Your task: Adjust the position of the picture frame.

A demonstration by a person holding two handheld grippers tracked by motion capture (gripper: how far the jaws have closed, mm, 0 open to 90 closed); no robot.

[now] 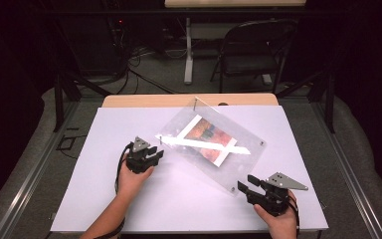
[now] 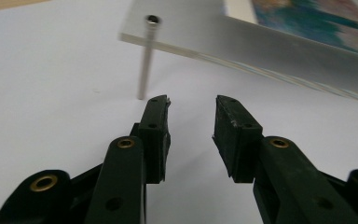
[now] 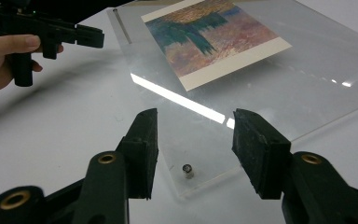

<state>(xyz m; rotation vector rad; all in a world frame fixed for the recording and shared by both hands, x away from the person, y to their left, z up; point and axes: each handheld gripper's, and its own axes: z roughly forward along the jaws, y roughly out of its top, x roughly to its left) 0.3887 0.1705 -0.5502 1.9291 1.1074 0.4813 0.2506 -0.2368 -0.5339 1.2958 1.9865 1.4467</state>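
Left tongs [image 1: 155, 153]: held at the left corner of the clear acrylic picture frame [image 1: 238, 164], jaws parted moderately, empty, aimed just beside the metal standoff post [image 2: 145, 60] under that corner; frame: tilted on the white tabletop [image 1: 129, 199], mid-table, a painted print [image 1: 211, 139] sandwiched inside; right tongs [image 1: 243, 189]: at the frame's near corner, jaws wide, empty, straddling the corner screw [image 3: 187, 170]. Step judged: gripping corners to lift; close squarely on the acrylic edge, both sides together, avoiding the post.
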